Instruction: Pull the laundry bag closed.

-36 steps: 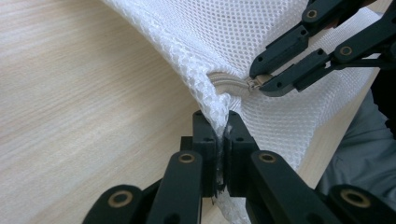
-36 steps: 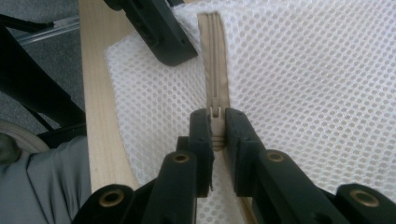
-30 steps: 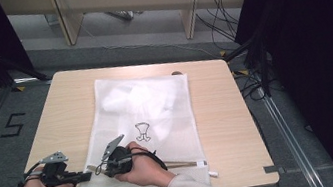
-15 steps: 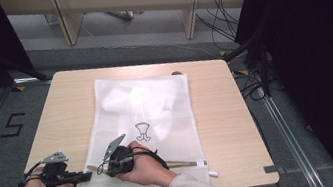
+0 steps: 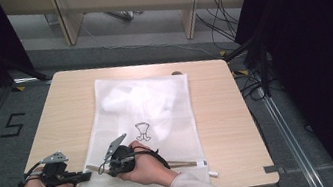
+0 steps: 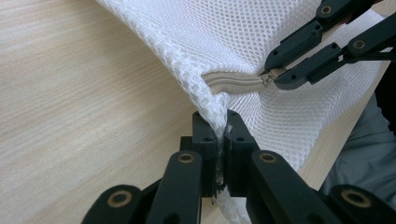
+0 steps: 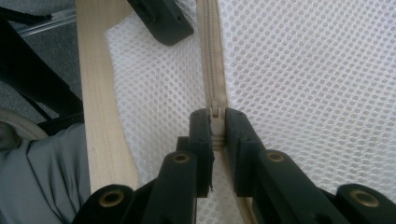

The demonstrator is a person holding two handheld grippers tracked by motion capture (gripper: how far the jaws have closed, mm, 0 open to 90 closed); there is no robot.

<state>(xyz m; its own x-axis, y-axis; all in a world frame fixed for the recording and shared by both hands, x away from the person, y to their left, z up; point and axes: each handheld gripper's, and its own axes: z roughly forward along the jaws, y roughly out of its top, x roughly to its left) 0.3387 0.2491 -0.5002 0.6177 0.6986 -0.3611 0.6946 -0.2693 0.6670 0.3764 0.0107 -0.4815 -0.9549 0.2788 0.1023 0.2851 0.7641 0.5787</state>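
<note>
A white mesh laundry bag lies flat on the wooden table, with white cloth inside and a small black mark on it. A beige zipper runs along its near edge. My left gripper is shut on the bag's near left corner, lifting the mesh slightly. My right gripper is shut on the zipper pull at the zipper's left end, close beside the left gripper. In the left gripper view the right gripper's fingers pinch the pull.
The table's near edge runs just beside the bag. A grey sleeve sits below it. The floor to the left carries a painted 5. Desks and cables stand beyond the far edge.
</note>
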